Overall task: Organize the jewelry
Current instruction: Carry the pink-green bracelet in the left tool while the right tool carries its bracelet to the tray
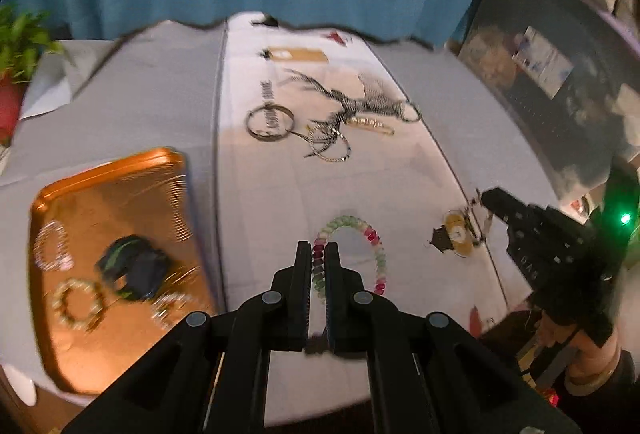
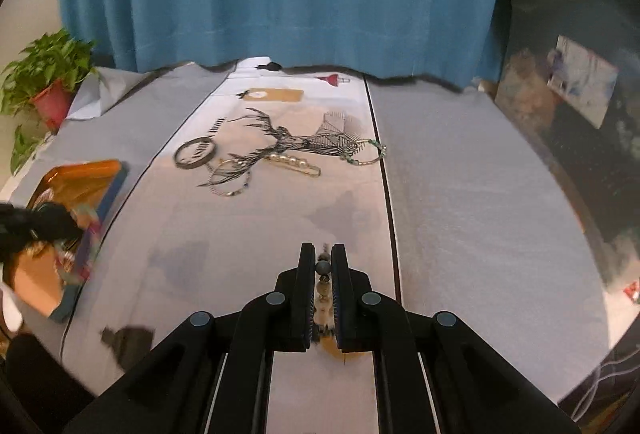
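two hand-held grippers clenched, left [image 1: 319, 254] on a beaded bracelet [image 1: 352, 254], right [image 2: 323, 258] on a bead strand [image 2: 323, 290] lying along its fingers

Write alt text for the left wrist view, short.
The left gripper has its jaws shut on a coiled green-and-pink bracelet above a grey-clothed table. An orange tray with several jewelry pieces lies at left, more bracelets farther back, and the right gripper enters from the right.

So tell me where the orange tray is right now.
The orange tray sits at the left of the table in the left wrist view, beside the white runner, with bracelets and a dark item already inside.
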Motion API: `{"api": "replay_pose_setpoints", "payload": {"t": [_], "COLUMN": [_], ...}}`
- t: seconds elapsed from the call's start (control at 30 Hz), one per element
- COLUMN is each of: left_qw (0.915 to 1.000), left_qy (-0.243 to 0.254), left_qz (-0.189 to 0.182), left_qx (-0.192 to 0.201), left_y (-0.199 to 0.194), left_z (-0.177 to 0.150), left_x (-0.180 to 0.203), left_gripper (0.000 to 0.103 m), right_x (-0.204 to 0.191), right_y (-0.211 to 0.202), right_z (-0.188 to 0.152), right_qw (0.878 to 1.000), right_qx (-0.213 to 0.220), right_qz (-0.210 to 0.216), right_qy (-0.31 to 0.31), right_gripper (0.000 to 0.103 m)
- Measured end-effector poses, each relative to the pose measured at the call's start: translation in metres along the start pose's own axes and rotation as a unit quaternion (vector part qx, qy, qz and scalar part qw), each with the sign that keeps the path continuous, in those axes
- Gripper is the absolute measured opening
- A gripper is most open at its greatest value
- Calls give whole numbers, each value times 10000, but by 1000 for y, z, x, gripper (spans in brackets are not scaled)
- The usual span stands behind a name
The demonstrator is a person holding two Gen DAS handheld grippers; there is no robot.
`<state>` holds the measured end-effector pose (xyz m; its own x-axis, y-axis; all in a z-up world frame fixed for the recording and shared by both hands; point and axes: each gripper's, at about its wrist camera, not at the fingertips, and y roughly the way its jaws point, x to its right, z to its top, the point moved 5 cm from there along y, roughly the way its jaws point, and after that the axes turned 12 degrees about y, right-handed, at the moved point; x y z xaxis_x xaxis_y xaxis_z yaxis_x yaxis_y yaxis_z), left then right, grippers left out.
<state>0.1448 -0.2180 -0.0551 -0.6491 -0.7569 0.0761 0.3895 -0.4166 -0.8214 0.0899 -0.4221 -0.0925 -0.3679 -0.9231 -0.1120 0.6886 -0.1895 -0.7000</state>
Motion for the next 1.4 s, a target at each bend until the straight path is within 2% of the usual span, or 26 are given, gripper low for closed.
{"api": "replay_pose_setpoints", "payload": {"t": [0.17,0.43,0.67,0.97,1.4], "left_qw": [9996,9985,9962,9928,9882], "left_qy": [-111,-306,-515,-758,-1024], "left_qz": [75,126,239,305,400], "left_qx": [264,434,654,871,1071], "left_y": [-50,-107,-146,-180,-199], "left_z": [-22,-71,-106,-140,-157], "left_x": [-8,-22,-37,-54,-78], "left_gripper": [4,4,4,4,4], "right_x": [-16,-63,-106,-147,-176], "right_y": [-41,-110,-150,-181,-200], "right_z": [-16,-47,-71,-93,-111], "right_qw": [9999,9979,9942,9886,9829], "right_qx": [60,207,277,346,321], "right_qz": [44,387,664,937,1092], "right_qy": [-109,-478,-798,-1128,-1449], "right_gripper": [8,8,8,8,8]}}
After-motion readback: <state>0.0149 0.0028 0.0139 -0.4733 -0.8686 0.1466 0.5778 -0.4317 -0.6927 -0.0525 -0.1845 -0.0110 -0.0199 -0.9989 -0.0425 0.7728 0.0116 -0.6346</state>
